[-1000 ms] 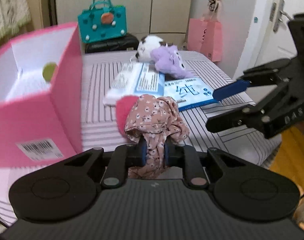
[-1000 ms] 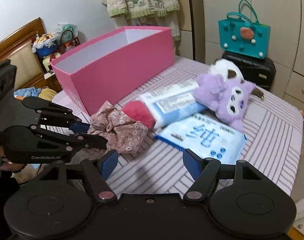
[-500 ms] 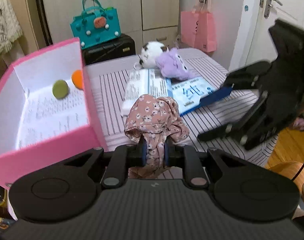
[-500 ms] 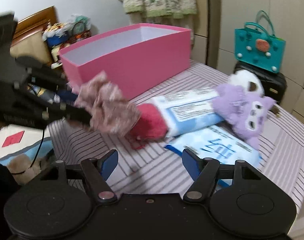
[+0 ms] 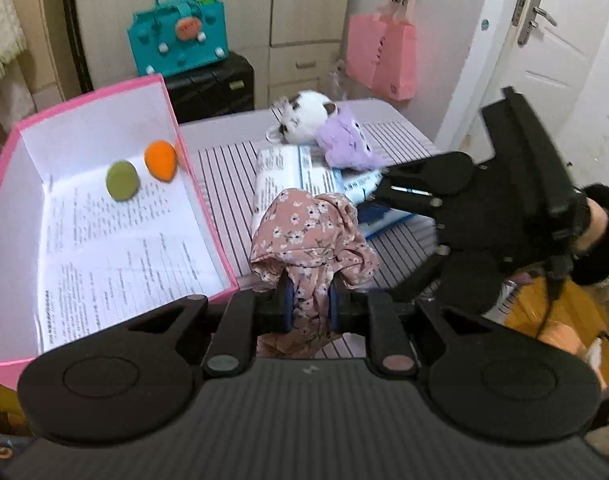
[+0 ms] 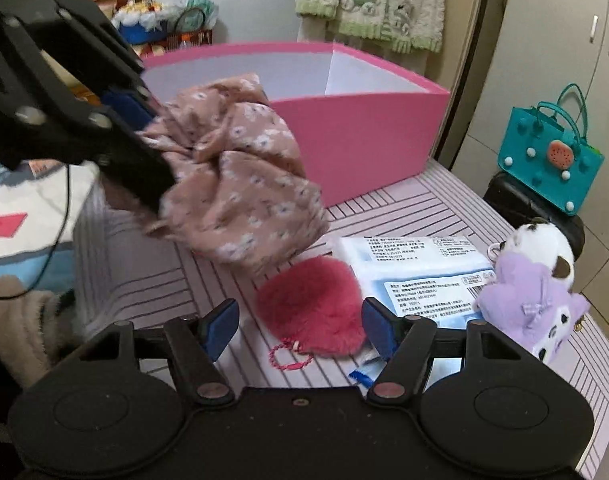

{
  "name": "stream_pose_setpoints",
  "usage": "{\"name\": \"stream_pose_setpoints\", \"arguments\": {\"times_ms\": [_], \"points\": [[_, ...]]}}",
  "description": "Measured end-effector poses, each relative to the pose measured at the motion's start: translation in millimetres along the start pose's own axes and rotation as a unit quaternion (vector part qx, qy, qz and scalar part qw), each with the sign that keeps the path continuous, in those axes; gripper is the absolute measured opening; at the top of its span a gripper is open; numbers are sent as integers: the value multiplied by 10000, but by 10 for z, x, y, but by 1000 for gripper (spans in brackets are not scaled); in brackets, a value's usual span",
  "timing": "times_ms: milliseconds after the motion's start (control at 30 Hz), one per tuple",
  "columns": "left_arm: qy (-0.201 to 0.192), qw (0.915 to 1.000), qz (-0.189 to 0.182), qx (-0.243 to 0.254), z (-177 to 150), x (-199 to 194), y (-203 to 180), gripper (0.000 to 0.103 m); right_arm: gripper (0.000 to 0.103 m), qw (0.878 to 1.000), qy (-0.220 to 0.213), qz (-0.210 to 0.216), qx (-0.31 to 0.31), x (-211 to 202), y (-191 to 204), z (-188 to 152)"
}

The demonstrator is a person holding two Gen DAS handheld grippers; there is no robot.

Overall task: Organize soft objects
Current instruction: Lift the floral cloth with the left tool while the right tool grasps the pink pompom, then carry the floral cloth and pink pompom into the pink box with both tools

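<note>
floral cloth (image 5: 310, 236) raised, in left hand-held gripper (image 5: 308, 306)

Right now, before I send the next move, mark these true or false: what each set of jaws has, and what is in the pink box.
1. The left gripper is shut on the floral cloth. True.
2. The right gripper already grips the red furry pouch. False: its jaws stand apart on either side of the pouch, which lies on the striped table.
3. The pink box holds a green and an orange piece. True.
4. The purple plush is inside the box. False: it lies on the table against the white plush.
5. The floral cloth rests on the table. False: it hangs lifted in the left jaws.
</note>
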State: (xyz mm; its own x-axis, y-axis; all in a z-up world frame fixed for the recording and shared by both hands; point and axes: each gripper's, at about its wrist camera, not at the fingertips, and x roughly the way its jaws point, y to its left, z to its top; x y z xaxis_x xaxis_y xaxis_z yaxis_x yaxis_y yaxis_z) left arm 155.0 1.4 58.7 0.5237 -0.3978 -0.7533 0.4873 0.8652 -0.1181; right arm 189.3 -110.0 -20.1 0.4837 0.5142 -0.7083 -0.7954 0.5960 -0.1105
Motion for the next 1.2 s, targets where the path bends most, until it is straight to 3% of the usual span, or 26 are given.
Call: {"name": "stream_pose_setpoints", "arguments": {"times_ms": [267,300,433,733,1200], "points": [[106,9999,-132,36,26,4,100,16,70,9998,-96,-165,-59,192,126,-3],[85,9999,-140,44,31,-10,110,16,59,9997,-98,-197,75,195,110,-1],[39,9999,-130,92,34,-65,134,16,49,9972,-2,-310,681,162,37,13],[-4,9997,-138,201,30,-269,189,16,47,9920,11,-394,1201,-184,110,79],[-289,9993,210,111,24,-719,400,16,48,9785,-116,17,2057,-676,36,583]]}}
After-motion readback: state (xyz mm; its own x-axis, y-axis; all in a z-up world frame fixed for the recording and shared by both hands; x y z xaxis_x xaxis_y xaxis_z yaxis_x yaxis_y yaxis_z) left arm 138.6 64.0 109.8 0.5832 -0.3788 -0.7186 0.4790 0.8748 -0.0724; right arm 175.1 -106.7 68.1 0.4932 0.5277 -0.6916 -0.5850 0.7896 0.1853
